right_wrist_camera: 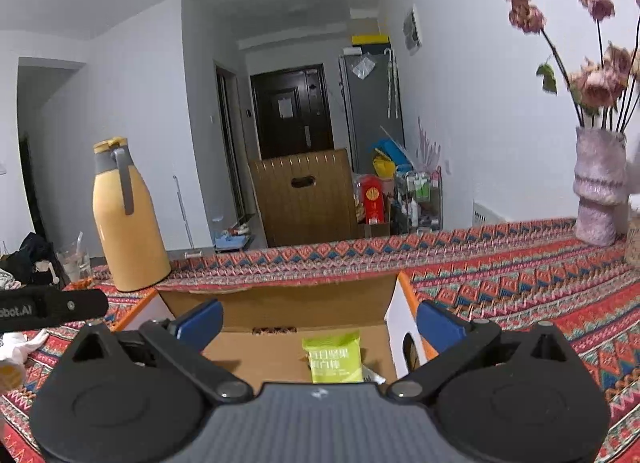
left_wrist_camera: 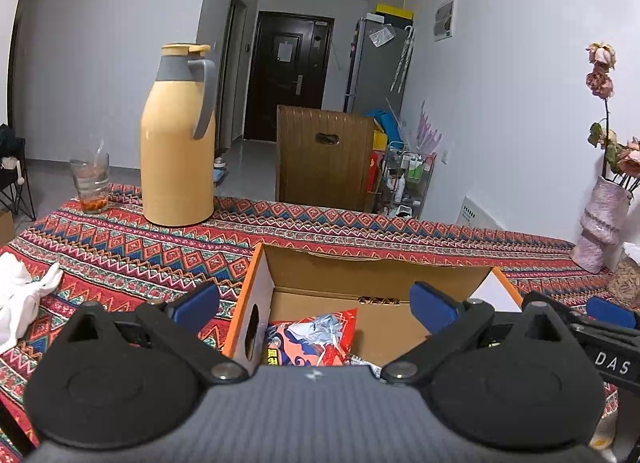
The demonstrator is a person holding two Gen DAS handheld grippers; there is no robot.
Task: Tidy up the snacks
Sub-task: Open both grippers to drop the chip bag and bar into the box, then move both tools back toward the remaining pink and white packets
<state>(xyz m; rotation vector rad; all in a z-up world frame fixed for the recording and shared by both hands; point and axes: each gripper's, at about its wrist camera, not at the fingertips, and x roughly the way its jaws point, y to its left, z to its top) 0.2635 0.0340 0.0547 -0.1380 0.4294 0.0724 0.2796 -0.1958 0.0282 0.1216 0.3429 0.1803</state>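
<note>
Over the box (left_wrist_camera: 376,271) on the desk (left_wrist_camera: 120,247): left gripper (left_wrist_camera: 316,305) jaws wide apart, empty, red pack (left_wrist_camera: 316,337) lying inside below. Right gripper (right_wrist_camera: 320,321) same, green bar (right_wrist_camera: 334,357) in box. Both likely released to sort snacks.

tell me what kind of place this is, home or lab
Most likely a home, a lived-in flat. A patterned tablecloth covers the table, with a yellow thermos jug and a vase of dried flowers on it, and a hallway behind leads to a dark front door beside a fridge.
</note>
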